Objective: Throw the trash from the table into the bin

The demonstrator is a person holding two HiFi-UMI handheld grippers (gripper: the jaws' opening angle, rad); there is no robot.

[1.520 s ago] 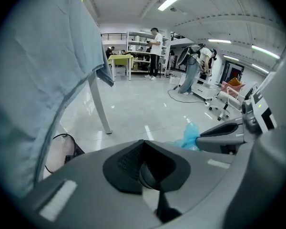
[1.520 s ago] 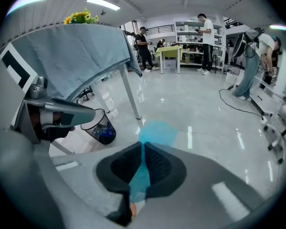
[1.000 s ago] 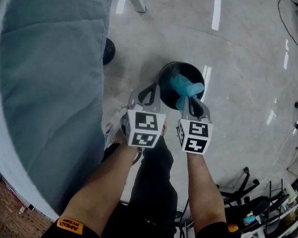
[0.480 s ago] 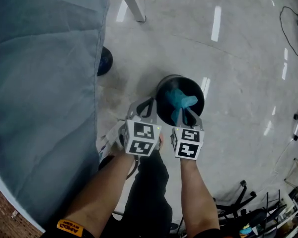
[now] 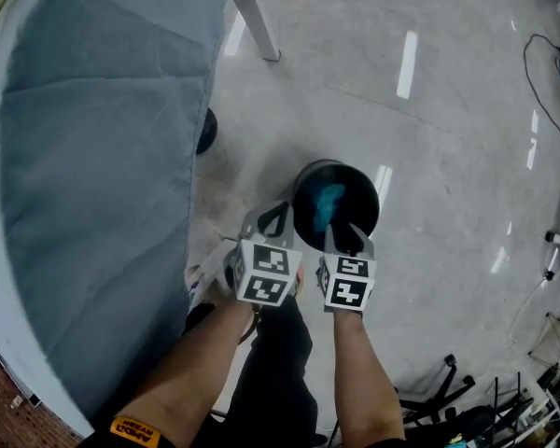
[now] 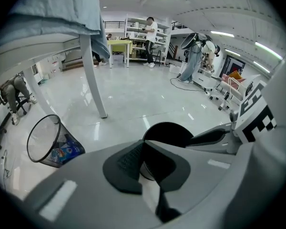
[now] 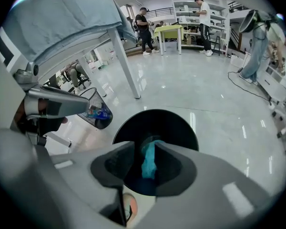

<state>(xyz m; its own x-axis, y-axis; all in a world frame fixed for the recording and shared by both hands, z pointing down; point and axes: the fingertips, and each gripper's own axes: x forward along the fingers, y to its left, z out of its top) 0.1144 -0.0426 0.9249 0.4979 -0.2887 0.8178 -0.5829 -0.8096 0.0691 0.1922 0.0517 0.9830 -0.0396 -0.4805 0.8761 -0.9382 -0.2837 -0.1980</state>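
Risks from here, as judged: snagging of the teal trash (image 5: 328, 203) on a pad of the right tool (image 7: 144, 146), with jaws only partway apart and just been opening; draping over the near rim of the black bin (image 5: 297, 192), given that tool's place at the near edge rather than over the middle; nudging or tipping of the bin on the glossy floor (image 5: 429, 138) by either tool on the way up, both sitting close to the rim. State of right tool: parted, pads clear of the trash, nothing pinched. State of left tool (image 6: 144, 144): tips together, empty, just beside the bin's near-left rim. Trash location: inside the bin's mouth, below the right tool's jaws, seen through the gap between them; resting or falling, cannot tell. Shape: soft crumpled strip, longer than wide. Long axis: near upright in the right gripper view, in line with the gap; in the head view, running from the bin's far side toward the person. No distinct head or tail, so no true pointing end; lower end aimed into the bin. Off to the left, the cloth-covered surface (image 5: 93, 157).
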